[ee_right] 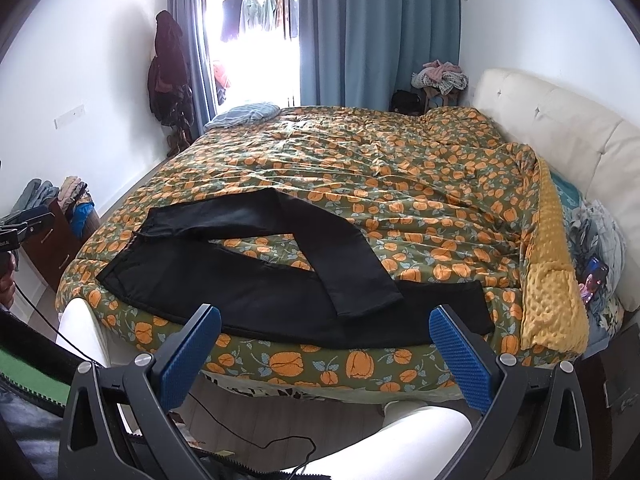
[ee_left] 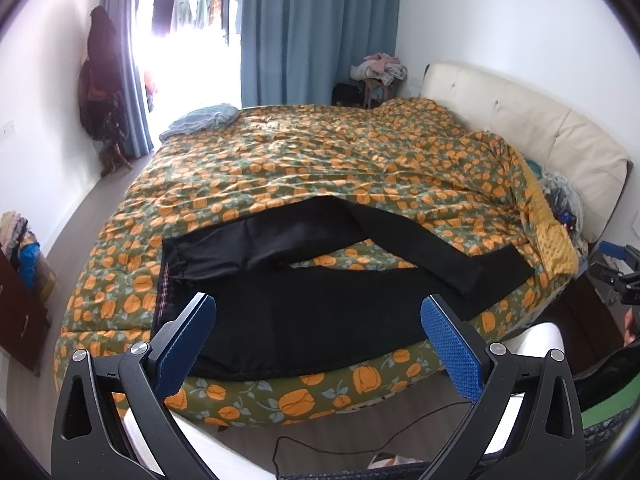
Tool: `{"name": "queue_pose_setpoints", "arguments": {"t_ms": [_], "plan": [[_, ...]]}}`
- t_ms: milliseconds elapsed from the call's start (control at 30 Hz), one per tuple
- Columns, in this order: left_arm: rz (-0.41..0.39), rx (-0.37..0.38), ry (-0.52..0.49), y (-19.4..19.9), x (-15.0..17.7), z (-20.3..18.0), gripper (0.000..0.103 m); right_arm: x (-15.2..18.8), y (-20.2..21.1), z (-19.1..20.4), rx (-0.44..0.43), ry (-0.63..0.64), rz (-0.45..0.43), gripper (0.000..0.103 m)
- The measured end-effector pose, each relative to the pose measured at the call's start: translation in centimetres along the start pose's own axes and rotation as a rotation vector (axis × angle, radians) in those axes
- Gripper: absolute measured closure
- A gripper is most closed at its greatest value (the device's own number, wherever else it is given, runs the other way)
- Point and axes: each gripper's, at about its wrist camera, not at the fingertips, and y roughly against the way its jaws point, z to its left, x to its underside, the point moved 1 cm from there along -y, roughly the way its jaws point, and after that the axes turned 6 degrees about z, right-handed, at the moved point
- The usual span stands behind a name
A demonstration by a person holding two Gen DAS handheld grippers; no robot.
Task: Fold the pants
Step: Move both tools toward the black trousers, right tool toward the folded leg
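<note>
Pants [ee_left: 312, 320] are spread flat on the bed [ee_left: 320, 160], straight ahead of and just below both hand-held grippers, and no fold is judged to have been made yet. The left hand-held gripper [ee_left: 318, 344] is held with its blue pads [ee_left: 452, 352] spread wide and nothing between them; it is kept back over the near edge of the bed, clear of the cloth. The waistband [ee_left: 168, 280] lies ahead of it and to its left, which suits that gripper for taking the waist end. The right hand-held gripper [ee_right: 324, 352] is likewise held apart and empty, short of the fabric, with the near leg [ee_right: 280, 300] running across in front of it and the cuffs [ee_right: 476, 304] ahead to its right, so the cuff end is judged to be its share.

Beyond the near leg, the far leg [ee_right: 320, 248] is bent at an angle and crosses back over the near one near the cuff. That skew is probably why neither gripper has closed: the legs would best be laid one on the other first. The pants are set close to the near edge, presumably so both ends can be reached. Farther out, only the flowered quilt [ee_right: 400, 168] is seen.
</note>
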Motion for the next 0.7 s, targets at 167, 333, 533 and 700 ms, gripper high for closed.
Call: {"name": "queue_pose_setpoints", "arguments": {"t_ms": [167, 333, 533, 700], "plan": [[0.007, -0.024, -0.001, -0.1, 0.3, 0.0, 0.001, 0.1, -0.2, 0.1, -0.003, 0.002, 0.005, 0.000], [0.010, -0.045, -0.018, 0.0, 0.5, -0.2, 0.001, 0.0, -0.1, 0.4, -0.004, 0.008, 0.003, 0.000], [0.021, -0.062, -0.037, -0.5, 0.6, -0.3, 0.000, 0.0, -0.2, 0.6, -0.007, 0.015, 0.002, 0.000], [0.043, -0.091, -0.040, -1.1, 0.8, -0.1, 0.000, 0.1, -0.3, 0.8, -0.003, 0.019, 0.009, 0.000]]}}
